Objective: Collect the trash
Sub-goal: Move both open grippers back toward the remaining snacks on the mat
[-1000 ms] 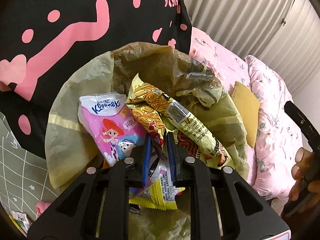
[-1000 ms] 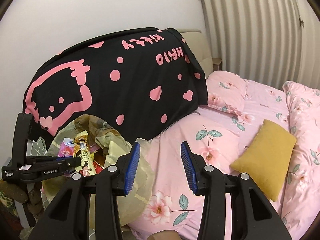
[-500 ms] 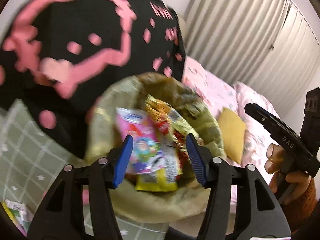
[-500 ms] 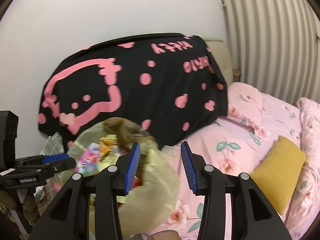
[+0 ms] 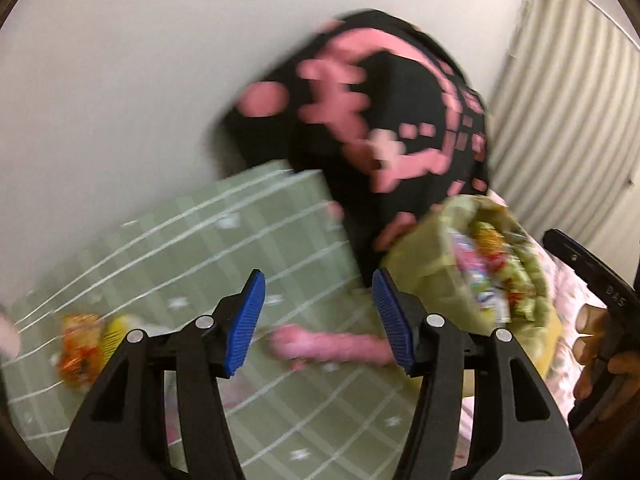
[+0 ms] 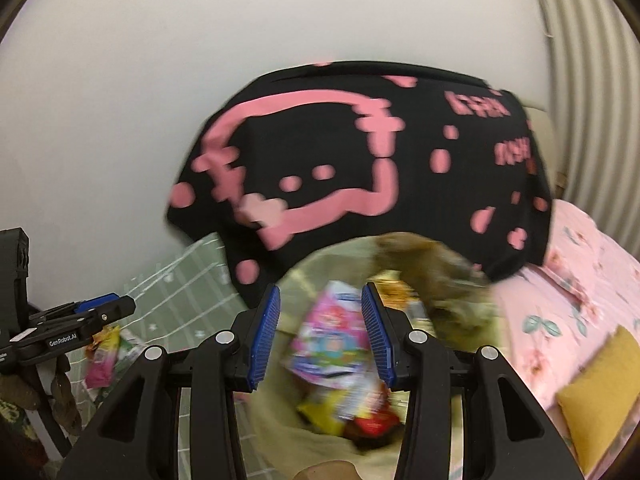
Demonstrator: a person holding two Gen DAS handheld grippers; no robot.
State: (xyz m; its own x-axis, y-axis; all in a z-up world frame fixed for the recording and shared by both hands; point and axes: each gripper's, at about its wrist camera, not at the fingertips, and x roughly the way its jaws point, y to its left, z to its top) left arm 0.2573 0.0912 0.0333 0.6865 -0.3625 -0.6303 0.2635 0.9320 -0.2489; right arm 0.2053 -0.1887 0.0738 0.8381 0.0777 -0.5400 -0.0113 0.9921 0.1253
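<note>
Two grippers, left (image 5: pixel 318 320) and right (image 6: pixel 320 334), both spread and empty: between pickups, trash bag (image 6: pixel 280 432) part-filled, next aiming at snack wrapper (image 5: pixel 80 350) on green blanket (image 5: pixel 192 248).

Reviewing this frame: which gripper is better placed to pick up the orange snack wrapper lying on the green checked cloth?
Left, probably. The left gripper is open and empty over the green checked cloth, with the orange snack wrapper just beside it. The right gripper faces the trash bag, away from that wrapper.
</note>
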